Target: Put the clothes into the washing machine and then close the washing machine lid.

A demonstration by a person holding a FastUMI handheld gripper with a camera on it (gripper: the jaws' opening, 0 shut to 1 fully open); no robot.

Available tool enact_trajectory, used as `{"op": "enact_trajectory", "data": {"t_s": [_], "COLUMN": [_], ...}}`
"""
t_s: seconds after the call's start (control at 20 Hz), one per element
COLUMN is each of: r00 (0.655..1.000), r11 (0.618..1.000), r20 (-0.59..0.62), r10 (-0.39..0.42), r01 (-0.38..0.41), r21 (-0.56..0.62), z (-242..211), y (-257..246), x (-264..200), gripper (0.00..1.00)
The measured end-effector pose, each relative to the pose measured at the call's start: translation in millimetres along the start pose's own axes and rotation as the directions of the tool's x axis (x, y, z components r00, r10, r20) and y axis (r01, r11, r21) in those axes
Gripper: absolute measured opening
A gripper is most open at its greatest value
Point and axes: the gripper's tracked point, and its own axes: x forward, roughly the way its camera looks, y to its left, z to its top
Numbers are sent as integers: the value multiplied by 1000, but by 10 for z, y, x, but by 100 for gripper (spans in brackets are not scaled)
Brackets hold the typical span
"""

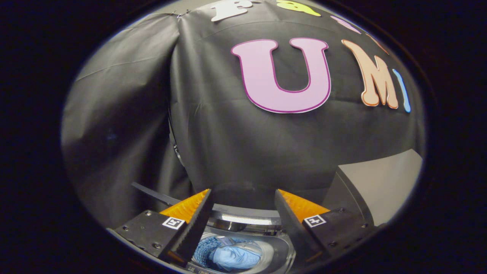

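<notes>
My gripper (243, 199) hangs above the washing machine (243, 220) with its orange-and-black fingers (190, 213) spread apart and nothing between them. Below the fingers, the machine's round drum is uncovered, and a light blue garment (233, 257) lies inside it. The machine's grey lid (380, 186) stands raised to the right of the right finger.
The black cloth wall (243, 144) of the booth hangs close behind the machine. A dark strip (152, 194) runs along the machine's back edge, left of the left finger.
</notes>
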Motion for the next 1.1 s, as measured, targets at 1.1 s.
{"op": "enact_trajectory", "data": {"t_s": [1.1], "r00": [994], "r11": [994], "r20": [-86], "r10": [73], "r01": [-79], "r21": [-78], "z": [-456], "y": [380], "x": [-54], "gripper": [99]}}
